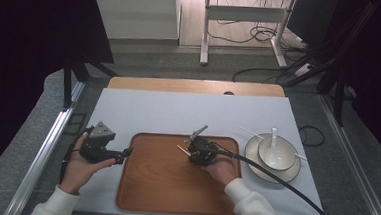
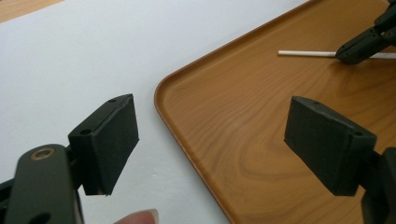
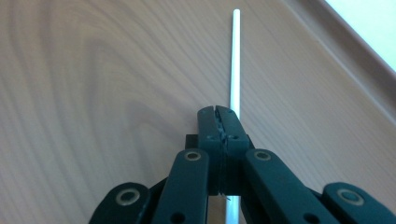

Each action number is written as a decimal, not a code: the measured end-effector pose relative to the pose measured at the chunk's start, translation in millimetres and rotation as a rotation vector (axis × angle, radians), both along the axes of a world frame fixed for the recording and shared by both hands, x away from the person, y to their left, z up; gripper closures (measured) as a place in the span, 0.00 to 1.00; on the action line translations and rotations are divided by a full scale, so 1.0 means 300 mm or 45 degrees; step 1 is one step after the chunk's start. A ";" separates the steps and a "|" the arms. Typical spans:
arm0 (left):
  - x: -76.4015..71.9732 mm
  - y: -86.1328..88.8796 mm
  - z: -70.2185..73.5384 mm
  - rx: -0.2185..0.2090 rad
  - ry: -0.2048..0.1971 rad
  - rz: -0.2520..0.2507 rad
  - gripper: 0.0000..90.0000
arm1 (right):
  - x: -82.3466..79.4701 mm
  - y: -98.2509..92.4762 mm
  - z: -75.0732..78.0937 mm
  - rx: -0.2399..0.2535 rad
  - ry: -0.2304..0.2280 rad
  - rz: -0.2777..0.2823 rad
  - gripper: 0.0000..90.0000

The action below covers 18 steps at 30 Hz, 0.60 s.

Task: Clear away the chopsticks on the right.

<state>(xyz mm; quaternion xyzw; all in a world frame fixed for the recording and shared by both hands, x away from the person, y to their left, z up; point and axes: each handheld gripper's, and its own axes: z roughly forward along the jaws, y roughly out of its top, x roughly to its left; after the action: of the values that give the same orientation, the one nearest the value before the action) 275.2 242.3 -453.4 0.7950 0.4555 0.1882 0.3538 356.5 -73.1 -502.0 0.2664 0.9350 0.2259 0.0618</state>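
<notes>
**Chopstick runs straight on from the closed right jaws**

The right gripper (image 3: 218, 112) has its jaws pressed together on a white chopstick (image 3: 234, 60), low over the wooden tray (image 3: 93, 70). The stick's long axis carries on up the frame from the jaw tips. In the high view it lies near the tray's upper middle. The left gripper (image 2: 212, 144), jaws wide and empty, sits at the tray's left edge, farther off.
</notes>
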 end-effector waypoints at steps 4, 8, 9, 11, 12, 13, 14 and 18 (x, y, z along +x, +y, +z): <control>0.001 0.001 -0.001 0.003 0.000 0.001 0.19 | 0.005 -0.023 0.004 -0.021 -0.023 -0.038 1.00; 0.002 -0.002 -0.004 0.002 0.002 0.000 0.19 | 0.005 -0.041 0.009 -0.031 -0.035 -0.066 1.00; 0.002 -0.002 -0.004 0.002 0.002 0.000 0.19 | 0.007 -0.046 0.009 -0.034 -0.043 -0.067 1.00; 0.001 -0.002 -0.004 0.006 0.002 -0.001 0.19 | 0.006 -0.056 0.008 -0.043 -0.040 -0.082 1.00; 0.001 -0.001 -0.004 0.005 0.002 -0.001 0.19 | 0.006 -0.062 0.008 -0.044 -0.042 -0.081 1.00; 0.000 0.000 -0.003 0.006 0.002 0.000 0.19 | 0.005 -0.067 0.007 -0.050 -0.045 -0.085 1.00; -0.001 0.001 -0.002 0.006 0.001 0.002 0.19 | 0.001 -0.071 0.007 -0.064 -0.047 -0.091 1.00; 0.000 0.002 -0.005 0.008 0.004 0.002 0.19 | -0.010 -0.088 0.008 -0.072 -0.050 -0.097 1.00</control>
<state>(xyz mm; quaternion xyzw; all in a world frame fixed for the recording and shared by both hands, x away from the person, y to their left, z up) 275.0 242.8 -454.8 0.7960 0.4561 0.1888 0.3504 353.6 -99.5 -499.6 0.2955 0.9288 0.2021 0.0961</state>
